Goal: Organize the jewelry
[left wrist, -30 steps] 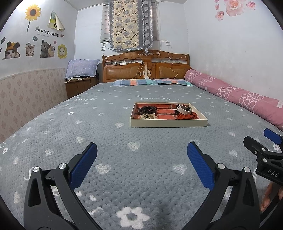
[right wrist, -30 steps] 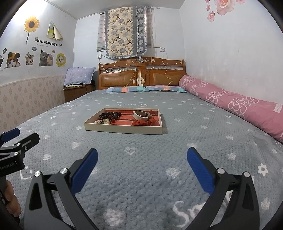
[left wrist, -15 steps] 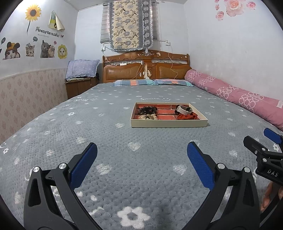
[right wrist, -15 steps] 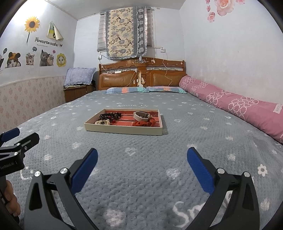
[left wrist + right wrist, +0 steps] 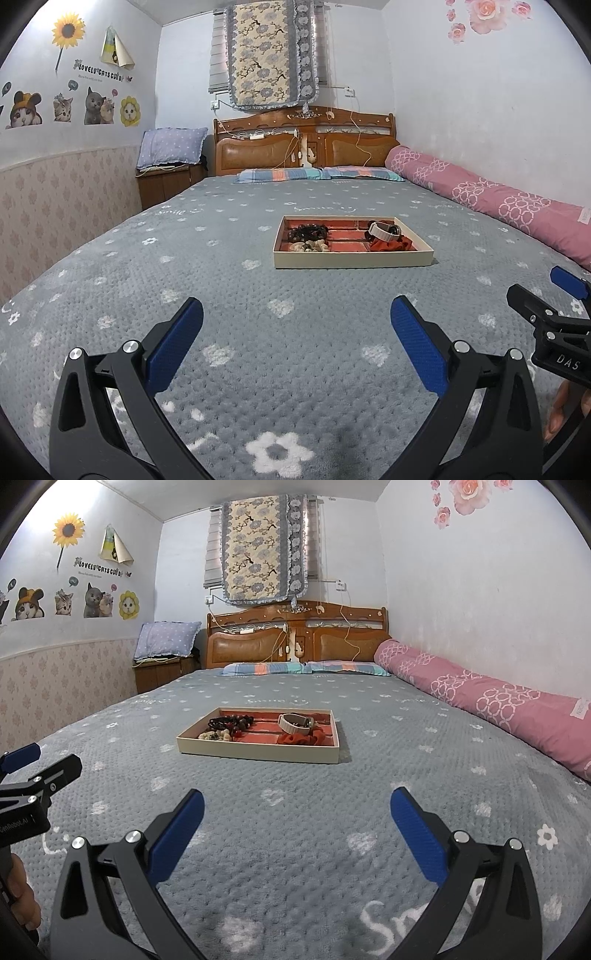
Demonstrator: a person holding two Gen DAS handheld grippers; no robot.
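Note:
A shallow beige tray (image 5: pixel 351 259) with a red lining lies on the grey bed, also in the right wrist view (image 5: pixel 258 752). It holds dark bead bracelets (image 5: pixel 308 232) (image 5: pixel 231 722), pale beads (image 5: pixel 312 246) (image 5: pixel 216 734), a white-strapped watch (image 5: pixel 384 231) (image 5: pixel 295 722) and a red scrunchie (image 5: pixel 391 243) (image 5: pixel 301 737). My left gripper (image 5: pixel 295 325) is open and empty, well short of the tray. My right gripper (image 5: pixel 295 806) is open and empty, also short of the tray. Each gripper shows at the edge of the other's view.
The grey flower-print blanket (image 5: pixel 221 280) covers the bed. A rolled pink quilt (image 5: pixel 498 201) lies along the right wall. Striped pillows (image 5: pixel 317 173) and a wooden headboard (image 5: pixel 303 142) stand at the far end. A nightstand with a blue pillow (image 5: pixel 170 151) is at the far left.
Almost nothing has changed. Both grippers stay open and nearly still; the right wrist view has crept very slightly.

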